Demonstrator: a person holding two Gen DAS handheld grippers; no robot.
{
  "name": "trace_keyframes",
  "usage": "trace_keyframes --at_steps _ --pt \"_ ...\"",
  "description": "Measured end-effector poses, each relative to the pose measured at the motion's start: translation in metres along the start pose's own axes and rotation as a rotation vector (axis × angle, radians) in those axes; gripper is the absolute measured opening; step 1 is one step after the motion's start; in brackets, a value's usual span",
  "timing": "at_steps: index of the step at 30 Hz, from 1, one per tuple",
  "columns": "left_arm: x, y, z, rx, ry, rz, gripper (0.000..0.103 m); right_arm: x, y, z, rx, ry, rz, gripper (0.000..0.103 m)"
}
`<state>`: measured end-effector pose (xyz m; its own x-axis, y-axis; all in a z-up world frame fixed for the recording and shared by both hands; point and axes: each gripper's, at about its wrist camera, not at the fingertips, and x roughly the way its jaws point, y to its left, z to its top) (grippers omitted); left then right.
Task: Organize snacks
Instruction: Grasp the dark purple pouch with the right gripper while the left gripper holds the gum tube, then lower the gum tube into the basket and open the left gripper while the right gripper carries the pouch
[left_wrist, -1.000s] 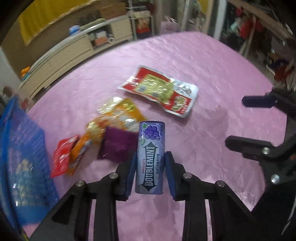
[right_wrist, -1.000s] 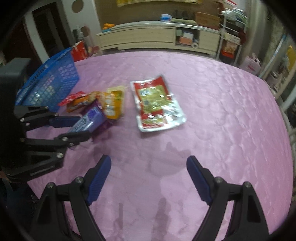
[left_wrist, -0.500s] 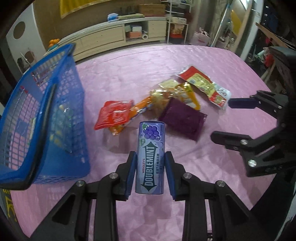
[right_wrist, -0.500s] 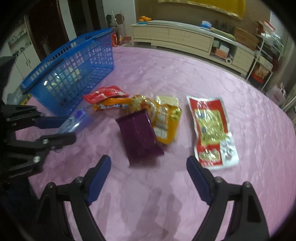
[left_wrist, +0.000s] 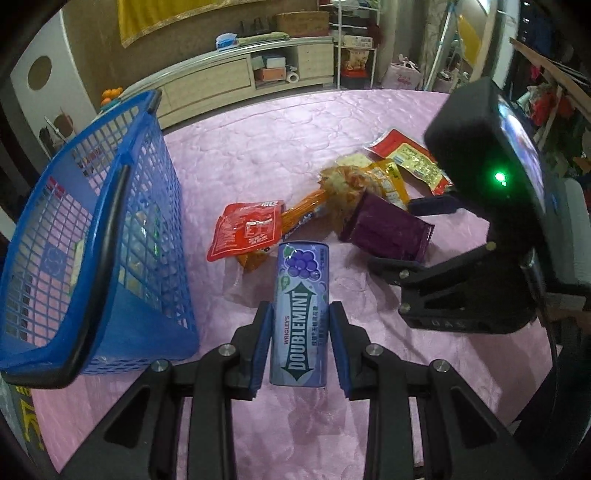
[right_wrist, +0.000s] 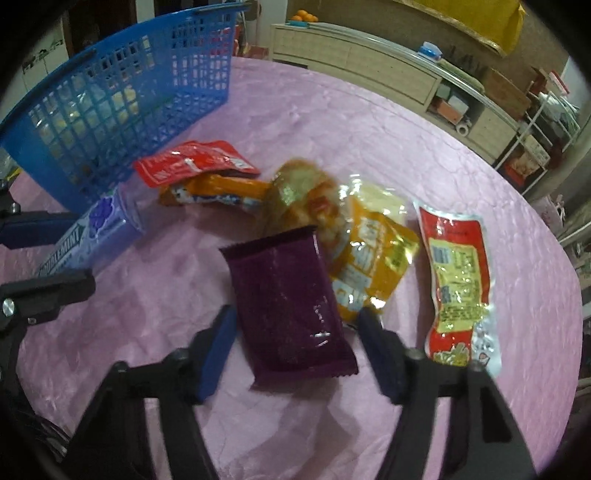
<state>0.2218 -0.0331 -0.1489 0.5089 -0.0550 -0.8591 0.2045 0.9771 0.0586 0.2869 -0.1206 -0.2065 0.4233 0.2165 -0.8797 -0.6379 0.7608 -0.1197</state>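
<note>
The left gripper (left_wrist: 300, 341) held the Doublemint gum canister (left_wrist: 300, 314) clamped between its blue pads, raised above the pink table (left_wrist: 295, 147) just beside the blue basket (left_wrist: 110, 236). The right gripper (right_wrist: 297, 350) straddled the purple packet (right_wrist: 288, 302) (which lay flat between the fingers); its jaws had just been closing, with gaps remaining on both sides.
</note>
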Motion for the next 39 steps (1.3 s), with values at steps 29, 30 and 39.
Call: trace_keyframes --at_steps 29,30,39 --pt "-0.141 0.033 -0.008 -0.022 -0.231 0.028 0.029 -0.168 0.052 0.022 0.027 -0.218 0.003 0.047" --pt "-0.147 0.039 -0.007 -0.028 -0.238 0.034 0.029 -0.172 0.055 0.027 0.03 -0.228 0.009 0.047" --pt "-0.169 0.088 0.002 -0.046 -0.25 0.08 0.029 -0.179 0.066 0.068 0.058 -0.275 0.075 0.047"
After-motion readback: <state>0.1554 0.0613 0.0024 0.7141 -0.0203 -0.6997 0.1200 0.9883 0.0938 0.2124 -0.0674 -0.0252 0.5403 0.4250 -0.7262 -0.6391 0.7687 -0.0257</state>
